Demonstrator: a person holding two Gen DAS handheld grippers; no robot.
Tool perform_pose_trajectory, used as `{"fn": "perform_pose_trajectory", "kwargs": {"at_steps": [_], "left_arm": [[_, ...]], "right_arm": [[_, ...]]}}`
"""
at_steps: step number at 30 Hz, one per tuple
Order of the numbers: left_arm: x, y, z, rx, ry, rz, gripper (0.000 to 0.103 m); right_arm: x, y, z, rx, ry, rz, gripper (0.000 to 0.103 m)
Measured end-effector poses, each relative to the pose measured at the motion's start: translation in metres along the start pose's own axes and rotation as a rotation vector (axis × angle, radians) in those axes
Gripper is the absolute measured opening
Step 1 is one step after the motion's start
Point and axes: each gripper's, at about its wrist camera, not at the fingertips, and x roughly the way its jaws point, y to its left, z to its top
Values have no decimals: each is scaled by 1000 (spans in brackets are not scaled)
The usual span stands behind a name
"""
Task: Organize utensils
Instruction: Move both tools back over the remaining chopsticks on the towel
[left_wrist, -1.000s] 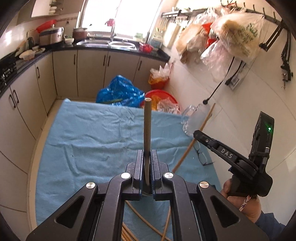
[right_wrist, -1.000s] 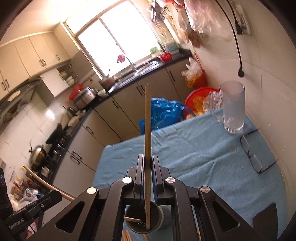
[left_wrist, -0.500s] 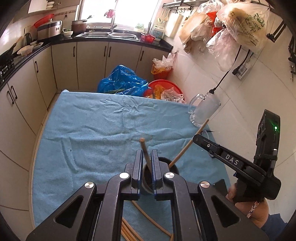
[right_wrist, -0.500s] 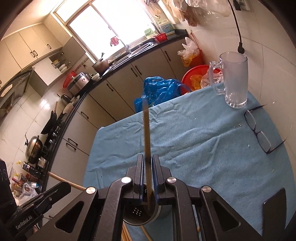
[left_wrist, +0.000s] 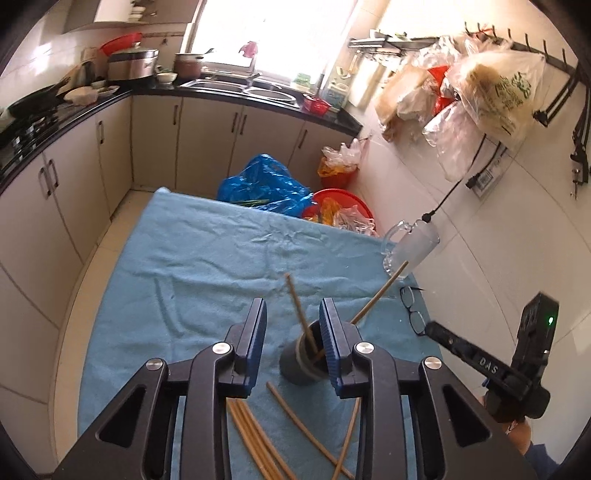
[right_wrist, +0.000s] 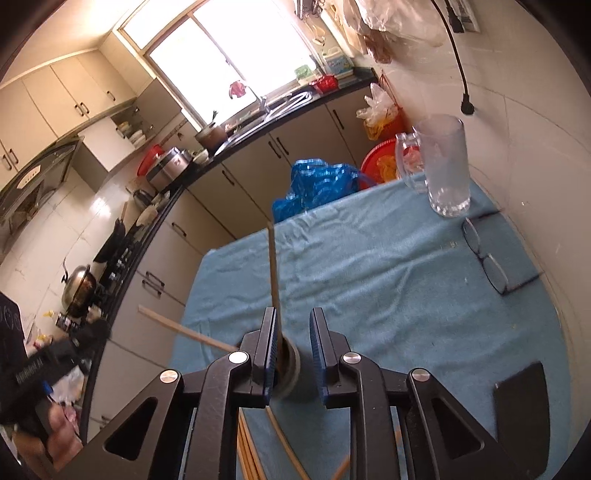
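Note:
A dark round utensil holder (left_wrist: 301, 363) stands on the blue cloth (left_wrist: 207, 266). Two wooden chopsticks lean in it: one (left_wrist: 299, 314) tilts left, the other (left_wrist: 376, 295) tilts right. My left gripper (left_wrist: 291, 339) is open, its jaws on either side of the holder, holding nothing. My right gripper (right_wrist: 291, 350) is open above the same holder (right_wrist: 290, 365); one chopstick (right_wrist: 274, 273) stands by its left jaw, another (right_wrist: 184, 330) sticks out left. Several loose chopsticks (left_wrist: 258, 435) lie on the cloth near me.
A glass mug (left_wrist: 413, 247) (right_wrist: 445, 170) stands at the table's far right by the tiled wall. Black eyeglasses (left_wrist: 413, 310) (right_wrist: 487, 258) lie near it. Beyond the table's far edge are a blue bag (left_wrist: 262, 184) and a red basin (left_wrist: 343, 206).
Both grippers were shut, each on a chopstick held over the holder. Both have opened, and the two chopsticks now stand leaning in the holder.

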Motion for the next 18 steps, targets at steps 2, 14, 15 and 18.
{"fn": "perform_pose_trajectory", "kwargs": {"at_steps": [2,14,15,18], "left_arm": [[-5,8,-11,-17,10,9,29],[63,63,-127,-212,334,63,29],[71,65,-132,-216,356,68,29],[92,68,-145,-224,418,73,29]], "right_arm": [[-3,-8,-13,7,29,7,20],[3,-42,-89,63,210,7,20],[3,-41,-93,54,219,7,20],[3,-43,-101,47,236,8,20]]}}
